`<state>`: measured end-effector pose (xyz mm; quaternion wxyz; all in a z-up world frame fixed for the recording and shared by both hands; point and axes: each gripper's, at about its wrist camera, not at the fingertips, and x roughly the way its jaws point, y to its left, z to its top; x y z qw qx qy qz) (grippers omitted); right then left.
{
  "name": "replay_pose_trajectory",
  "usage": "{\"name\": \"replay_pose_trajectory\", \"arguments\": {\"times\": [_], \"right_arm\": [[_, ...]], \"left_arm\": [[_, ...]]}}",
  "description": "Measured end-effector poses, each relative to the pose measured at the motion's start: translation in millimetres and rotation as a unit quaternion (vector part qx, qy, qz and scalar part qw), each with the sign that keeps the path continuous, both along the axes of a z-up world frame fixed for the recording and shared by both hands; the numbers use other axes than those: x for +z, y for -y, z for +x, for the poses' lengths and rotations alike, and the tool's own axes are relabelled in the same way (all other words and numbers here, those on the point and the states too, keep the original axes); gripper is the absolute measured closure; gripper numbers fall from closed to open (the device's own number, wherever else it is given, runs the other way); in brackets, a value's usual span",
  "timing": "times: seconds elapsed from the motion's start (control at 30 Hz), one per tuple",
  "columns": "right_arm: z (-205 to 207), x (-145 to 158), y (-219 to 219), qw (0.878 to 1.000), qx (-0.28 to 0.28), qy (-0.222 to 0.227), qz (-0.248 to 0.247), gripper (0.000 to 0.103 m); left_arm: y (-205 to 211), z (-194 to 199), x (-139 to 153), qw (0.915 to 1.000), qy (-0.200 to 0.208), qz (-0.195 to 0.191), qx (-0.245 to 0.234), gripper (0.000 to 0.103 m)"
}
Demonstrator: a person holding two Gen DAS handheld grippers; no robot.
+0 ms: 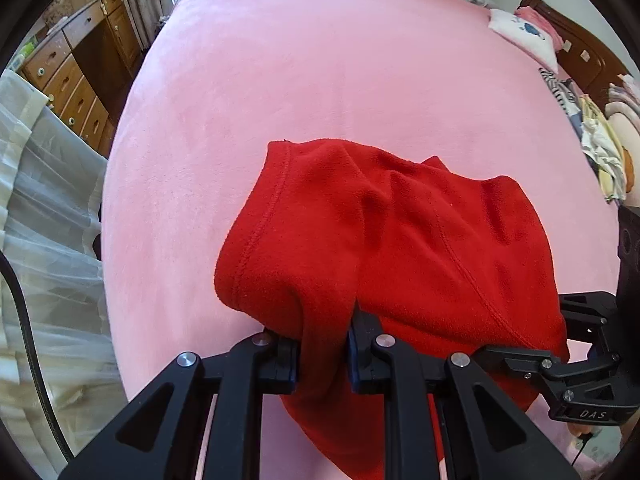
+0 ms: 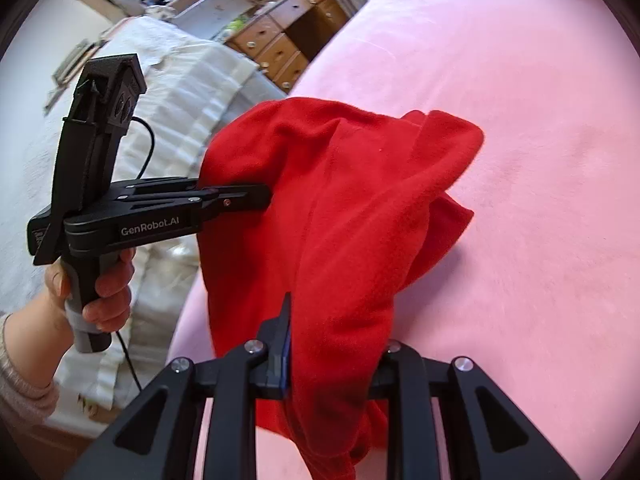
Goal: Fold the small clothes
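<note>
A red fleece garment (image 1: 384, 240) is being held up over a bed covered by a pink blanket (image 1: 280, 80), in the lower middle of the left wrist view. A bunched fold of it is being pinched between the fingers of the left hand-held gripper (image 1: 323, 354), which are closed narrowly on the fabric. In the right wrist view, the garment (image 2: 332, 216) is being gripped at its lower edge by the right hand-held gripper (image 2: 334, 368), whose fingers are set wider around a thick roll of cloth. The left hand-held gripper (image 2: 256, 196) is being seen there at centre left, biting into the garment's side, its handle held by the person's left hand (image 2: 100, 288). The garment's long axis is running from lower centre toward the upper right of the left wrist view, with a stitched hem along its left edge. A wooden dresser (image 1: 76, 64) is being shown at upper left.
</note>
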<state>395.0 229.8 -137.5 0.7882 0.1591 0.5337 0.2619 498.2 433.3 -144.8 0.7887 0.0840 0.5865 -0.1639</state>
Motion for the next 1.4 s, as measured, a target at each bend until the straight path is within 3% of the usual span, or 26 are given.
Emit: {"name": "replay_pose_trajectory", "arguments": {"times": [0.2,0.43,0.6,0.7,0.8,0.87,1.07,1.4], "right_arm": [[39,-33,1,0.999,-0.032,-0.021,0.013,0.08],[56,-49,3,0.996,-0.055,-0.037,0.058,0.08],[60,-55,1,0.997,-0.056,-0.037,0.048,0.08],[55,-62,6,0.997,-0.045,-0.045,0.036,0.074],[51,-62,8,0.998,-0.03,-0.04,0.025,0.054],[43,-57,13,0.999,-0.025,-0.027,0.005,0.046],[24,-45,23,0.999,0.008,-0.029,-0.036,0.045],[-22,-42,18,0.996,0.051,-0.058,-0.04,0.046]], "left_arm": [[-6,40,-36,0.9999,-0.001,0.013,-0.002,0.088],[-11,67,-45,0.9999,0.01,-0.003,0.005,0.088],[-16,74,-50,0.9996,0.014,-0.014,0.018,0.087],[-18,70,-59,0.9994,0.013,-0.017,0.026,0.08],[-24,67,-60,0.9988,0.016,-0.029,0.036,0.073],[-29,64,-58,0.9982,0.012,-0.039,0.043,0.058],[-42,31,-48,0.9985,0.006,-0.035,0.043,0.045],[-53,-66,-59,0.9913,-0.069,-0.089,0.069,0.043]]}}
